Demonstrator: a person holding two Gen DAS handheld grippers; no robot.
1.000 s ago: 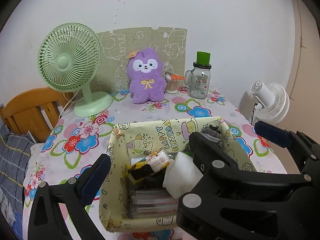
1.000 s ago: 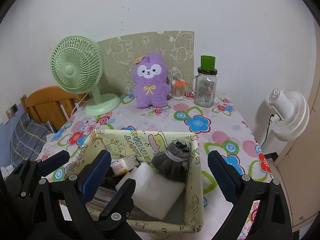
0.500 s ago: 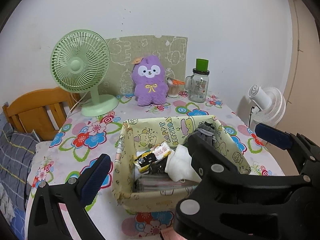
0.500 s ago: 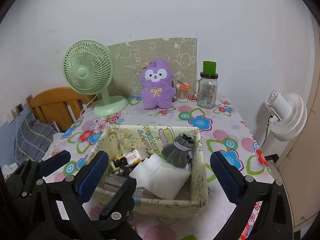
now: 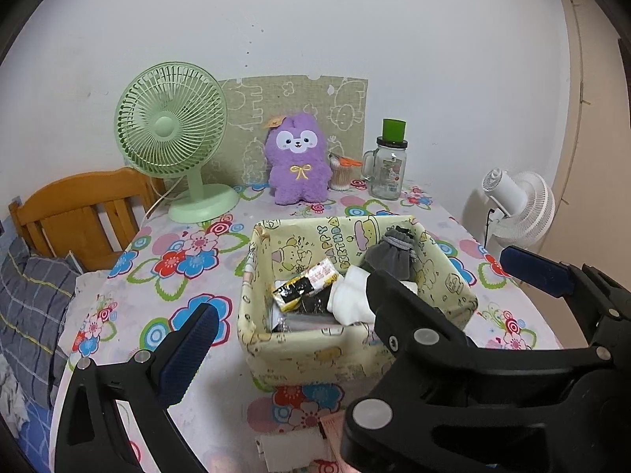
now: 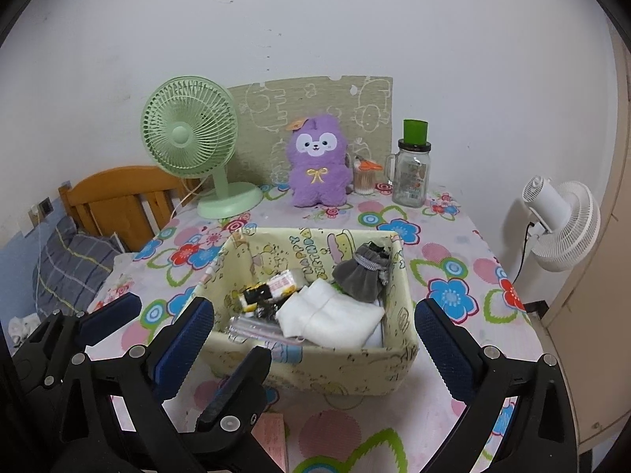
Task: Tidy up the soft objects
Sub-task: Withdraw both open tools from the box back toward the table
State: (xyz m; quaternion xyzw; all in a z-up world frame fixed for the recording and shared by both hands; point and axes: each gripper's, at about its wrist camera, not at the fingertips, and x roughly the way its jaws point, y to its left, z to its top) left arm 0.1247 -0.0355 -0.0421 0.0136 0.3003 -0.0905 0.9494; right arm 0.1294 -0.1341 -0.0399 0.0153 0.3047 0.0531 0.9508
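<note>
A yellow fabric basket stands on the flowered table. It holds a folded white cloth, a grey pouch, a black and yellow packet and clear cases. A purple plush toy stands at the back by the wall. My left gripper is open and empty, in front of the basket. My right gripper is open and empty, at the basket's near side, with the other gripper's frame crossing both views.
A green desk fan stands back left, a glass jar with a green lid and a cup of cotton swabs back right. A white fan stands off the table's right edge, a wooden headboard left.
Both grippers have drawn back and up from the basket, which now looks smaller and farther. Both stayed open and empty. Nothing on the table moved.
</note>
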